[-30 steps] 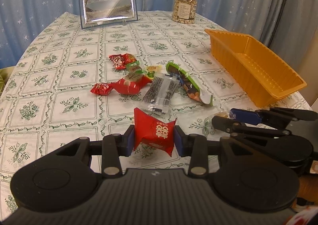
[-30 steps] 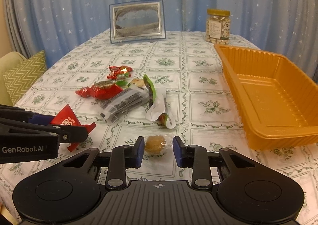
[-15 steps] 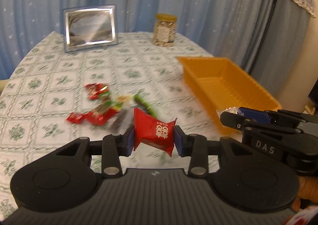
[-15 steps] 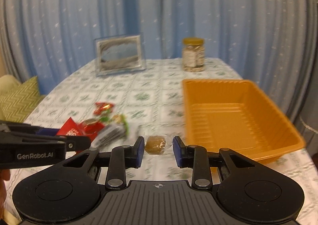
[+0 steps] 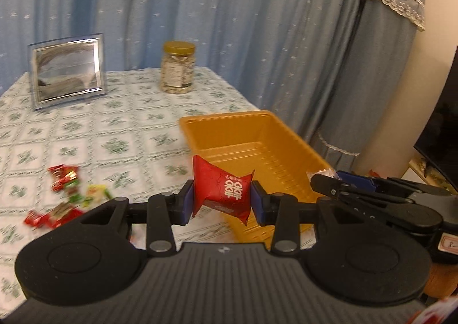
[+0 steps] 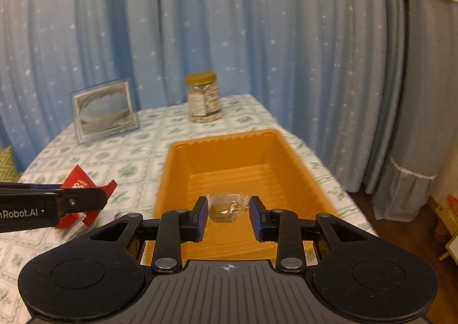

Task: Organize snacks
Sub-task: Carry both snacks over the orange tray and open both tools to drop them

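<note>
My left gripper (image 5: 222, 200) is shut on a red snack packet (image 5: 221, 191) and holds it in the air at the near left corner of the orange tray (image 5: 257, 149). My right gripper (image 6: 228, 213) is shut on a small brown snack in clear wrap (image 6: 226, 207), held over the near end of the orange tray (image 6: 237, 169). The tray looks empty. Several loose snacks (image 5: 64, 198) lie on the tablecloth to the left. The right gripper shows in the left wrist view (image 5: 317, 181), and the red packet shows in the right wrist view (image 6: 83, 183).
A silver picture frame (image 5: 67, 70) and a gold-lidded jar (image 5: 178, 70) stand at the back of the table. Blue curtains hang behind. A covered upright appliance (image 5: 380, 66) stands to the right beyond the table edge.
Both grippers have risen and swung right toward the tray, each still holding its snack. The right gripper now hangs over the tray's near end.
</note>
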`<action>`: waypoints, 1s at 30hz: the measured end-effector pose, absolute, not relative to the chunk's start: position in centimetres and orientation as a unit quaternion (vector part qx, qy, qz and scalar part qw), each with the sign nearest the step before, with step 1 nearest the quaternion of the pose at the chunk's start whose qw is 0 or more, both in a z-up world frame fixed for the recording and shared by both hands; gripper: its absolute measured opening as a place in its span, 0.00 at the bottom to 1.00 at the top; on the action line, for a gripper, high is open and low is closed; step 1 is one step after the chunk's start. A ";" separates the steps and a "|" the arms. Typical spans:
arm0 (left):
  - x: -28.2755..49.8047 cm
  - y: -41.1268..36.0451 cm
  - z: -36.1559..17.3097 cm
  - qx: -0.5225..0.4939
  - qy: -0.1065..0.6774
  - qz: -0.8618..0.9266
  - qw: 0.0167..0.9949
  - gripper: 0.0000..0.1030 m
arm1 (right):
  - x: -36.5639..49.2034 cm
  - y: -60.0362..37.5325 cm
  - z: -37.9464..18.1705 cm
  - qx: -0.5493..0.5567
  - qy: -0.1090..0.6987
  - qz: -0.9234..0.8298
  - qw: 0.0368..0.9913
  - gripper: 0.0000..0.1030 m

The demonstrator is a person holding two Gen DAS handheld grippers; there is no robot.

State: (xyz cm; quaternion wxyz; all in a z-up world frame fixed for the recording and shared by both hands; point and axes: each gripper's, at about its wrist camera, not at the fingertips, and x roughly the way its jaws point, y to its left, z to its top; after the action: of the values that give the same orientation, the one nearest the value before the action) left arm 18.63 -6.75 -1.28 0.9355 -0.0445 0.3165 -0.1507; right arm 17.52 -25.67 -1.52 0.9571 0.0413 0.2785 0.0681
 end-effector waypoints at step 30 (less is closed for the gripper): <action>21.8 -10.0 -3.7 -0.038 0.329 -0.162 0.929 0.51 | 19.8 -30.1 -3.1 0.072 0.296 0.037 0.952 0.31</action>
State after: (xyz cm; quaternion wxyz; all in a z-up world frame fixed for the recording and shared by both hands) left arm 21.78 -10.00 -3.74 0.9294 -0.0377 0.3295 -0.1622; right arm 19.78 -30.06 -3.14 0.9517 0.0721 0.2961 0.0365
